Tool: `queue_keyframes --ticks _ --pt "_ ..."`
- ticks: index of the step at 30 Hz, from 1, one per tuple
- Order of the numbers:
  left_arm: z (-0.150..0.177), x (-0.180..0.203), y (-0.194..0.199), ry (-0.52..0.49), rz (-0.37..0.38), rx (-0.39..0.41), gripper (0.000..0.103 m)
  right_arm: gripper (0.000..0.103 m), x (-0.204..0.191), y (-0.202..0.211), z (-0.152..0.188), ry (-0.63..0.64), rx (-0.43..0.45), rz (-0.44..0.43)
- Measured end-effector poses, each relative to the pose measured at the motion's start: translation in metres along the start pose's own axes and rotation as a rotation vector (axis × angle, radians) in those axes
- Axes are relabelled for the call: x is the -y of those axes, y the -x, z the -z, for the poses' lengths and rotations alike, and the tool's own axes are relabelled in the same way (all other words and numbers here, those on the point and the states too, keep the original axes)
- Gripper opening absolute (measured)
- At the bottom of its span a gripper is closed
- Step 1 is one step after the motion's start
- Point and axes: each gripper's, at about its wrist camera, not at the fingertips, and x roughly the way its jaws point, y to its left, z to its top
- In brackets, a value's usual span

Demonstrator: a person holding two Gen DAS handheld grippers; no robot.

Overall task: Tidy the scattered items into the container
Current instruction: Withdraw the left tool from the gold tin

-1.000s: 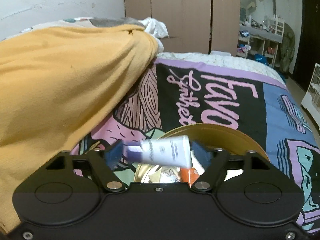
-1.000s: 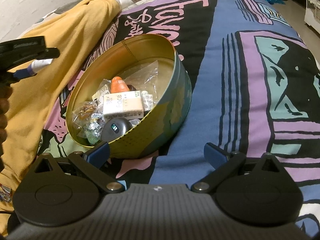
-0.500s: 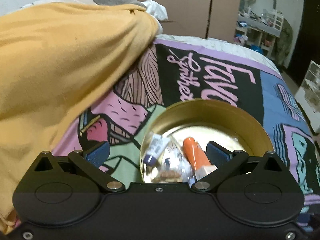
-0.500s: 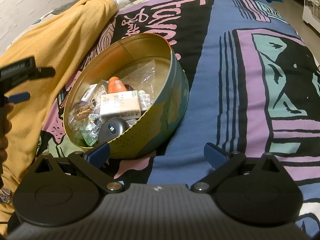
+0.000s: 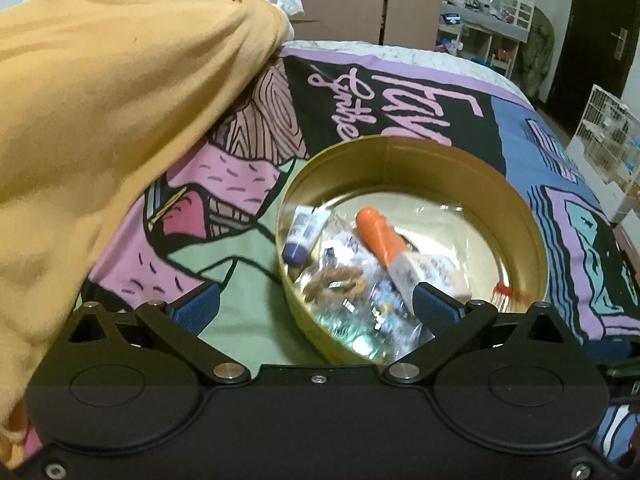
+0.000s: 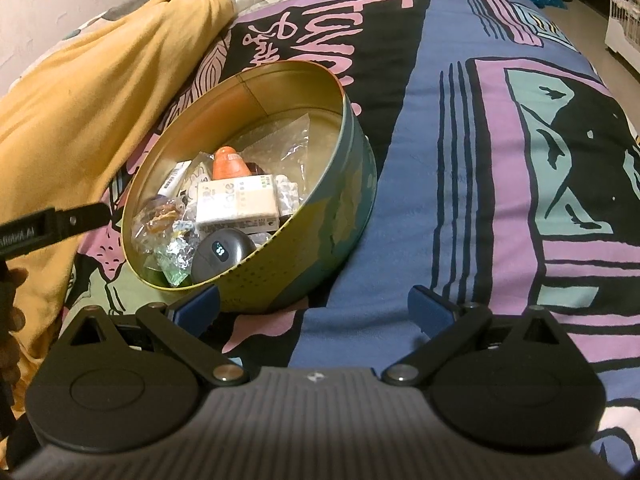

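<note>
my left gripper (image 5: 316, 308) hangs spread and empty over the round gold tin (image 5: 416, 148), where the small white purple-capped tube (image 5: 302, 234) lies inside its near-left wall; light, soft, slippery, best pinched mid-body.

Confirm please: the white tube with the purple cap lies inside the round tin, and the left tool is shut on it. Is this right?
Not quite. The white tube does lie inside the round tin, but the left tool is open with nothing between its fingers; its jaws have just been opening. The left wrist view shows this.
</note>
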Motion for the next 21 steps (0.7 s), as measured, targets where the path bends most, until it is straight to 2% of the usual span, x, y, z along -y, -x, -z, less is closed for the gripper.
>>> queue_keyframes --ticks 14,21 --pt "0.053 -0.030 -0.006 0.099 0.007 -0.024 0.102 0.103 -0.008 -0.001 0.003 0.047 0.000 0.023" --pt "0.078 -0.034 -0.010 0.112 0.005 -0.049 0.102 0.103 -0.010 -0.002 0.003 0.066 -0.005 0.031"
